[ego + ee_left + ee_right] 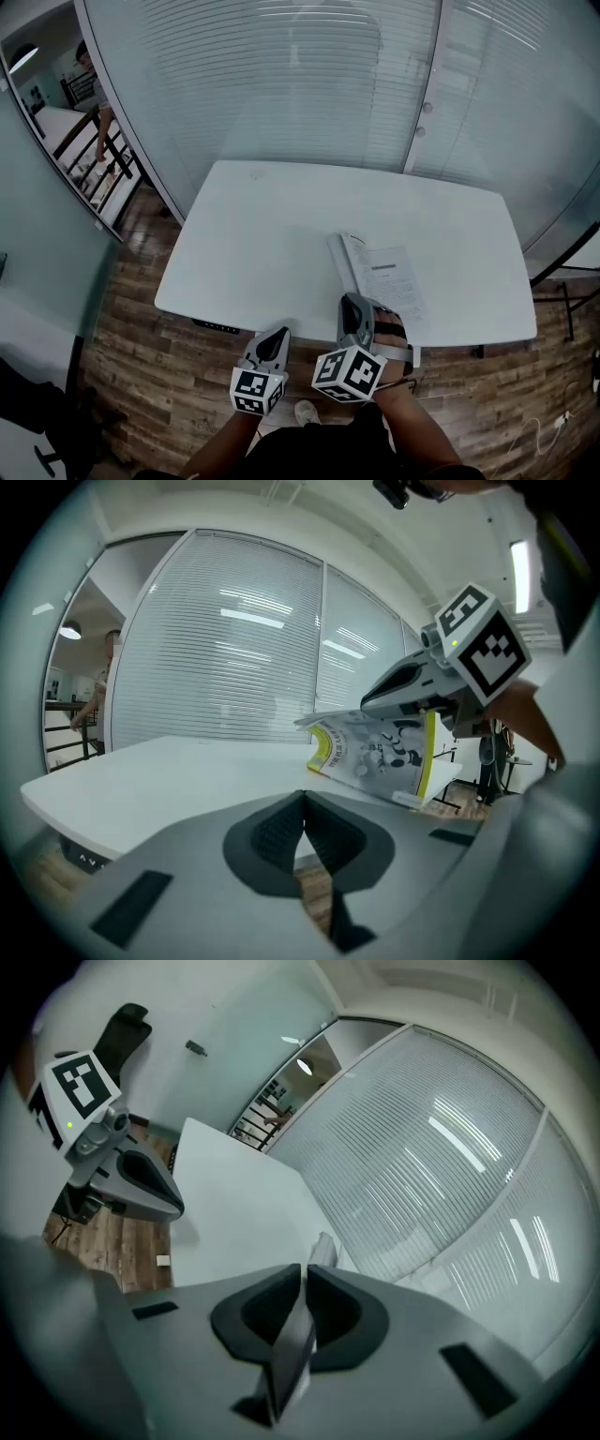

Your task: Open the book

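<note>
The white table (281, 225) fills the middle of the head view. The book (380, 277) lies on it close to the near edge, on my right side. I judge the task to be partly done. The cover (375, 752) is lifted and tilted off the block of pages, but it is nowhere near lying flat on the other side. What is left is to swing it right over and let go.

My right gripper (356, 314) is clamped on that cover. Its own view shows the thin sheet (286, 1358) pinched edge-on between the jaws, which the head view hides beneath the gripper body. My left gripper (275, 339) hangs just off the table's near edge, well apart from the book. Its jaws are pressed together with nothing between them.

The head view shows a printed white page from above. Only the left gripper view shows the cover's outer face, yellow-trimmed with drawings, and the gap under it. The right gripper view shows almost none of the book itself.
</note>
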